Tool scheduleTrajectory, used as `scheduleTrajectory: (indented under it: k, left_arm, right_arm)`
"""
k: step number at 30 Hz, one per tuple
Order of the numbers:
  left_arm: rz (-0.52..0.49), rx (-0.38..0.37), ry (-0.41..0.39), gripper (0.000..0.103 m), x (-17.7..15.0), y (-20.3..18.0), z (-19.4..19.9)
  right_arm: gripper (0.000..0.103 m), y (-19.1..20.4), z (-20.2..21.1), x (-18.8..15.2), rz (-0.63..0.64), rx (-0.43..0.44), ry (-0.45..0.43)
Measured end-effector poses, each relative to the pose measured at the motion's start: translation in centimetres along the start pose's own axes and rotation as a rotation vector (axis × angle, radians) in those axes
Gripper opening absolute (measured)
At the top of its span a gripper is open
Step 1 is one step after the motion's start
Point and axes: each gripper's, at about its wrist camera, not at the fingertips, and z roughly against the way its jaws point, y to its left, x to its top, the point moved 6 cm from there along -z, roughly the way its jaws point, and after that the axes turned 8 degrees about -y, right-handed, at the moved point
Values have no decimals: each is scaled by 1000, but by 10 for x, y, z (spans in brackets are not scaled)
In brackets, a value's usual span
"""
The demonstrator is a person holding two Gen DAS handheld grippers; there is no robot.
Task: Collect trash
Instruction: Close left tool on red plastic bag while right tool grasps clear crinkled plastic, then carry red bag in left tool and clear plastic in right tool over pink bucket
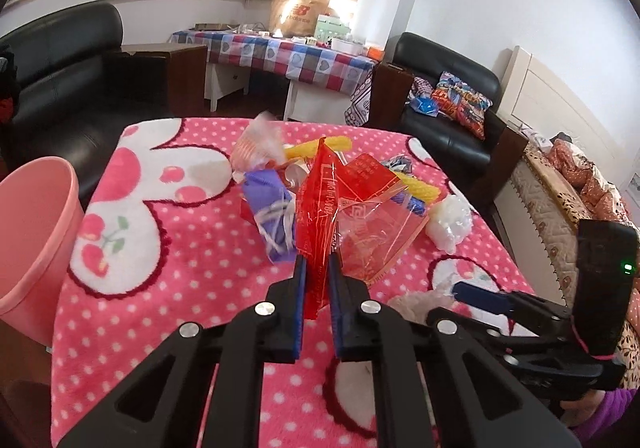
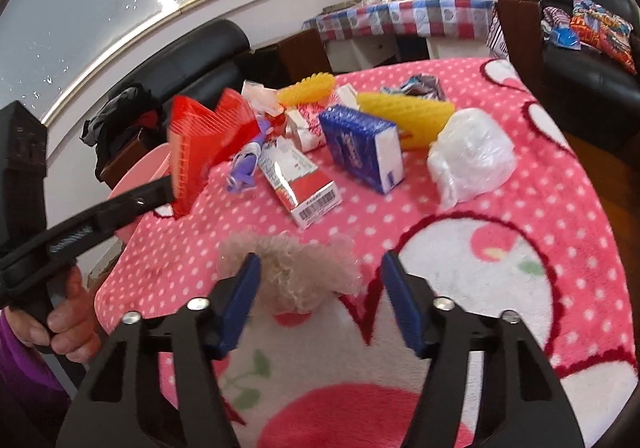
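Observation:
My left gripper (image 1: pixel 317 262) is shut on a red plastic wrapper (image 1: pixel 320 204) and holds it above the pink polka-dot blanket (image 1: pixel 192 248); the wrapper also shows in the right wrist view (image 2: pixel 208 140). My right gripper (image 2: pixel 318 264) is open, its fingers on either side of a crumpled beige net wad (image 2: pixel 296 268) on the blanket. A pile of trash lies beyond: a blue box (image 2: pixel 362 146), a red-and-white carton (image 2: pixel 298 184), yellow foam nets (image 2: pixel 404 116), a white plastic bag (image 2: pixel 472 156) and a purple wrapper (image 1: pixel 272 216).
A pink bin (image 1: pixel 34 244) stands at the table's left edge. Black sofas (image 1: pixel 60 64) stand behind and to the right (image 1: pixel 448 88). A checked-cloth table (image 1: pixel 288 56) with clutter stands at the back. A bed (image 1: pixel 560 184) lies at the right.

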Motion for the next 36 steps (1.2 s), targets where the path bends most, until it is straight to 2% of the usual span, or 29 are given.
scheduleTrajectory:
  k: [5,7,9,15,26,30,36]
  left_arm:
    - [-21,-6,-14,10,-1,0,13]
    - [-23,-8,-20,10,-1,1,16]
    - [-26,-6,-29,10,0,2,19]
    - [-26,3,-62,10,2,5,30]
    - [19,82,-138,10,14,42,57]
    - [26,147,-177,10,19,64,72]
    - [61,294,-228,10,25,115,102]
  right_arm:
    - [38,8,-4,-4,1,18,28]
    - [24,11,-3,-3,8,28,31]
    - [15,17,-2,-3,21,36,35]
    - [7,31,8,1,66,46,15]
    - [7,72,16,34,176,78,-61]
    - [7,98,9,52,219,123,-88]
    - [7,150,-15,73,285,212,-103]
